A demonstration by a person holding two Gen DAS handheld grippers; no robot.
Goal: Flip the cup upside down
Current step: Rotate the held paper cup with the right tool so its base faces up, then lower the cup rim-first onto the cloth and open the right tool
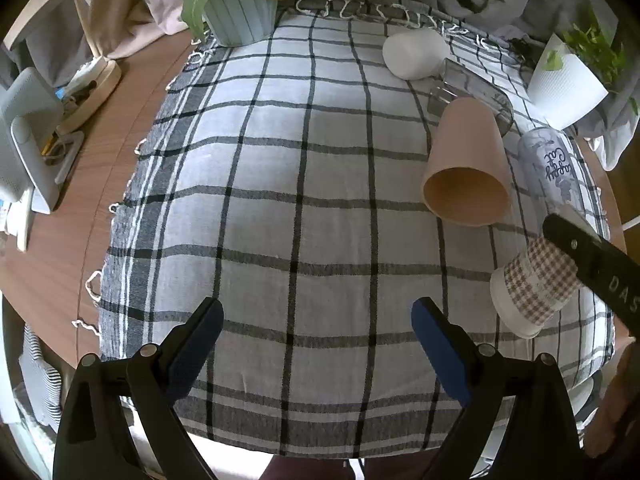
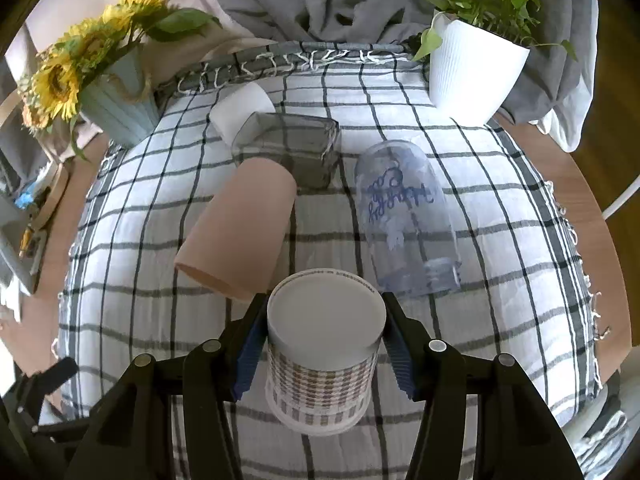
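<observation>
A white paper cup with a brown check band [image 2: 324, 344] stands upside down on the plaid cloth, base up. My right gripper [image 2: 325, 344] has its blue pads against both sides of the cup. In the left wrist view the same cup [image 1: 532, 288] appears tilted at the right, with the right gripper's black finger over it. My left gripper [image 1: 318, 336] is open and empty above the cloth's near middle.
A pink cup [image 2: 240, 224] lies on its side. A clear printed cup [image 2: 404, 216] stands upside down. A grey clear box [image 2: 292, 148] and a white cup [image 2: 240, 110] lie behind. A sunflower vase [image 2: 116, 104] and a white plant pot [image 2: 472, 76] stand at the back.
</observation>
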